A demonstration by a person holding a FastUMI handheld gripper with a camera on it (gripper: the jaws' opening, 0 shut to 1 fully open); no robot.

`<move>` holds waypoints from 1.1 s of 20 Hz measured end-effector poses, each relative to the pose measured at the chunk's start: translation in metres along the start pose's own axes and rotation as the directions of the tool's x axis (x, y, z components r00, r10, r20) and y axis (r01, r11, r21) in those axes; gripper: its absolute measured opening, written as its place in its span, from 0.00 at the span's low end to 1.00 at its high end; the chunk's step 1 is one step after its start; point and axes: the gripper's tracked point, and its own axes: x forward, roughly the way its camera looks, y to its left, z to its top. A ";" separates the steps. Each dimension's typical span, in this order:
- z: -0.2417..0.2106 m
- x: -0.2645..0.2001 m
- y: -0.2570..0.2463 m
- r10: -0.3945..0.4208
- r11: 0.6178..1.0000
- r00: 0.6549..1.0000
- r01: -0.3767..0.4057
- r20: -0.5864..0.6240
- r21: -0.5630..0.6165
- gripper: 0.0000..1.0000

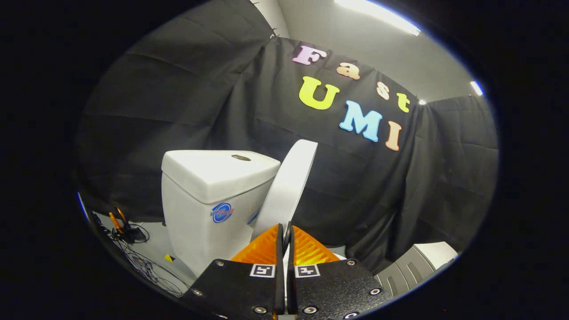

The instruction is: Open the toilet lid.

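Note:
The white toilet lid stands raised and seen nearly edge-on, rising from my fingertips up to the right of the tank. The white toilet tank with its flush button on top sits just left of the lid, beyond the fingers. My gripper is shut, with the lid's lower rim pinched in the thin gap between the two fingers. The bowl and seat are hidden below the gripper body.
Black cloth walls close in behind and to the right of the toilet. On the floor left of the tank lie tangled cables and an orange-and-black tool. A grey ribbed unit stands low on the right.

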 end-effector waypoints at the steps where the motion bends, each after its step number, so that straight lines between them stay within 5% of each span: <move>1: 0.002 0.001 0.005 0.013 1.000 1.000 -0.013 0.004 0.010 0.02; 22: 0.009 0.017 0.037 0.083 0.987 0.997 -0.083 0.011 0.138 0.02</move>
